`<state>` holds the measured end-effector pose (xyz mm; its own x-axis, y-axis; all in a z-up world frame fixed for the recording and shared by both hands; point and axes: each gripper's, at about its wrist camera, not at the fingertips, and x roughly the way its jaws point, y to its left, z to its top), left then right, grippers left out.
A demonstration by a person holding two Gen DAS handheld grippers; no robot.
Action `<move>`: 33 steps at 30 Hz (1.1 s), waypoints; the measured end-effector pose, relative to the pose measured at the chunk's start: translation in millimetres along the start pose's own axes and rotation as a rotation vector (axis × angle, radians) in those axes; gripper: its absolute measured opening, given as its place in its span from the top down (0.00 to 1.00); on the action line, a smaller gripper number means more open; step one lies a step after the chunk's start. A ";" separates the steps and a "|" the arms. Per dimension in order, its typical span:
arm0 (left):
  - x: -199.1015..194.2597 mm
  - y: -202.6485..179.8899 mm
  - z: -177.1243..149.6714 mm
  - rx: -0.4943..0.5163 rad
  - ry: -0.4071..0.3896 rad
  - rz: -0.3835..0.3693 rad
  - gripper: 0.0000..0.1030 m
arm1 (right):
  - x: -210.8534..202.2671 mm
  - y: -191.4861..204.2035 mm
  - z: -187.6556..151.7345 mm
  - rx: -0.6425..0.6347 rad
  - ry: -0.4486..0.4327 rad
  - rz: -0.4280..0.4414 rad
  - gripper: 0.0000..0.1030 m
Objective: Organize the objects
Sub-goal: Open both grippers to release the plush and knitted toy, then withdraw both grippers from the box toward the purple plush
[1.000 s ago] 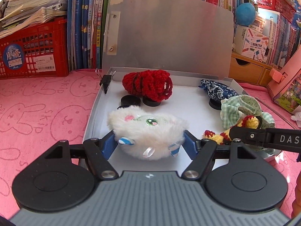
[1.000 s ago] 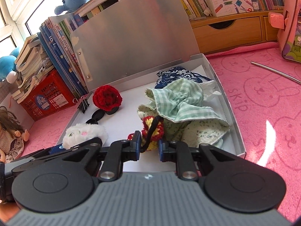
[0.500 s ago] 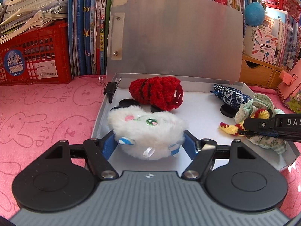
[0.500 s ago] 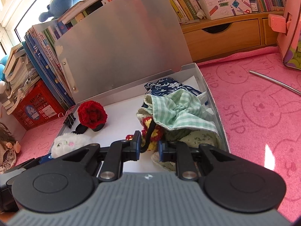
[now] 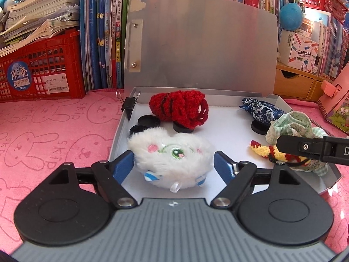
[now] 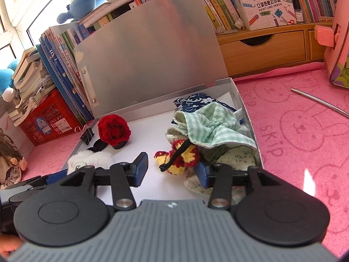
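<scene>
A silver box (image 5: pixel 229 126) lies with its lid up on a pink cloth. At its near left a white fluffy plush (image 5: pixel 172 148) rests on the floor between the blue pads of my left gripper (image 5: pixel 173 160). Those jaws are opening and stand just off the fur. A yellow and red crochet piece (image 6: pixel 181 157) with a black loop lies between the fingers of my right gripper (image 6: pixel 171 167), whose jaws are also opening and are clear of it. Its black finger (image 5: pixel 312 150) reaches in from the right over the crochet piece (image 5: pixel 261 150).
The box also holds a red crochet ball (image 5: pixel 178 109), black discs (image 5: pixel 148 120), a blue patterned pouch (image 5: pixel 261 109) and green checked cloth (image 6: pixel 213 124). A binder clip (image 5: pixel 129 106) grips its left wall. A red crate (image 5: pixel 43 69), books, wooden drawers (image 6: pixel 261 48) and a metal rod (image 6: pixel 320 100) surround it.
My right gripper's jaws have sprung apart and let go of the crochet piece's black loop. The left jaws have widened a little off the white plush. Neither hand has shifted much.
</scene>
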<state>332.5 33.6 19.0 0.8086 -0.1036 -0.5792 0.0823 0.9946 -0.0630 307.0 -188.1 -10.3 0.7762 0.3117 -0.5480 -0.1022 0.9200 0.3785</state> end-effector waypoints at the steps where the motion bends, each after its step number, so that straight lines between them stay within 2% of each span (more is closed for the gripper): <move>1: -3.6 -0.2 0.4 0.001 -0.004 -0.005 0.17 | -3.5 1.4 0.3 -0.003 -0.008 0.007 0.26; 4: -16.0 -2.9 2.2 0.021 -0.009 0.006 0.15 | -16.1 4.2 2.0 -0.003 -0.049 0.017 0.12; 6: -27.2 -5.6 3.6 0.049 -0.022 0.018 0.15 | -24.8 6.5 5.5 -0.009 -0.066 0.018 0.10; 12: -65.2 -11.7 2.0 0.074 -0.044 -0.023 0.14 | -59.4 13.5 10.6 -0.043 -0.110 0.024 0.08; 17: -101.1 -24.5 -9.5 0.113 -0.066 -0.064 0.12 | -93.5 21.0 6.5 -0.125 -0.141 0.024 0.06; 26: -152.5 -40.3 -42.0 0.152 -0.086 -0.158 0.11 | -150.1 28.0 -20.7 -0.256 -0.170 0.054 0.03; 33: -170.3 -40.9 -70.4 0.139 -0.068 -0.204 0.11 | -183.8 25.1 -48.3 -0.298 -0.181 0.070 0.03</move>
<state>150.3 10.4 63.0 0.8038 -0.3062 -0.5101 0.3230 0.9446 -0.0581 131.7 -210.8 63.8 0.8558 0.3538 -0.3773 -0.3155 0.9351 0.1614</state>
